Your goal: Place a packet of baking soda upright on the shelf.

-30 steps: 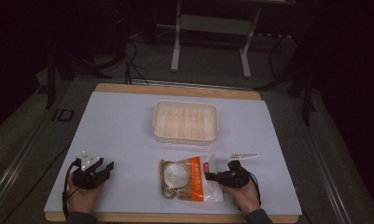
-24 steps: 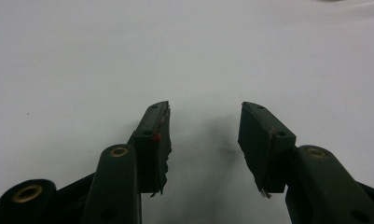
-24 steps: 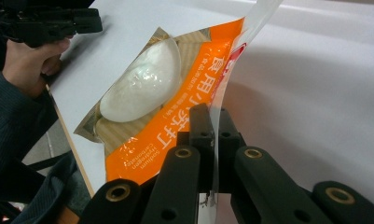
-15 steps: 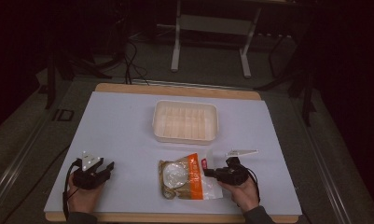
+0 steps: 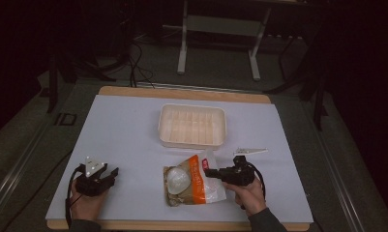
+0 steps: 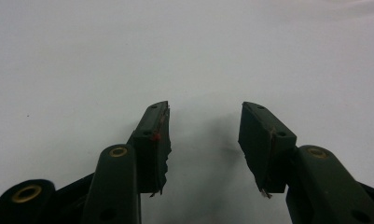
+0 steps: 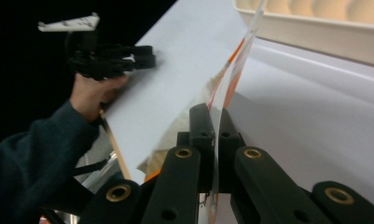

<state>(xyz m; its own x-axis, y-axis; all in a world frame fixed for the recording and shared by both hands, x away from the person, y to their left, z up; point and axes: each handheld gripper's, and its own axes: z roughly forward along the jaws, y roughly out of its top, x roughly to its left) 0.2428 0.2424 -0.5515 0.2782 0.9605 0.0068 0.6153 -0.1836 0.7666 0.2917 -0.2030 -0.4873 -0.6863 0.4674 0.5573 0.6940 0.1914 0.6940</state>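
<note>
An orange and clear snack bag (image 5: 191, 180) with pale round contents lies on the white table near its front edge. My right gripper (image 5: 210, 173) is shut on the bag's right edge; the right gripper view shows the thin film (image 7: 231, 70) pinched between its jaws, rising upward. My left gripper (image 5: 111, 173) rests at the front left of the table, held in a hand, open with nothing between its fingers (image 6: 153, 140). The left gripper view faces bare white table.
A cream ridged tray (image 5: 192, 125) stands at the table's middle, just behind the bag, also seen as the tray's wall (image 7: 315, 32). A small white strip (image 5: 249, 152) lies right of the bag. The table's wooden edge (image 5: 182, 92) runs along the back.
The bag's right side has lifted and shifted slightly as my right gripper holds it. My left gripper has stayed in place.
</note>
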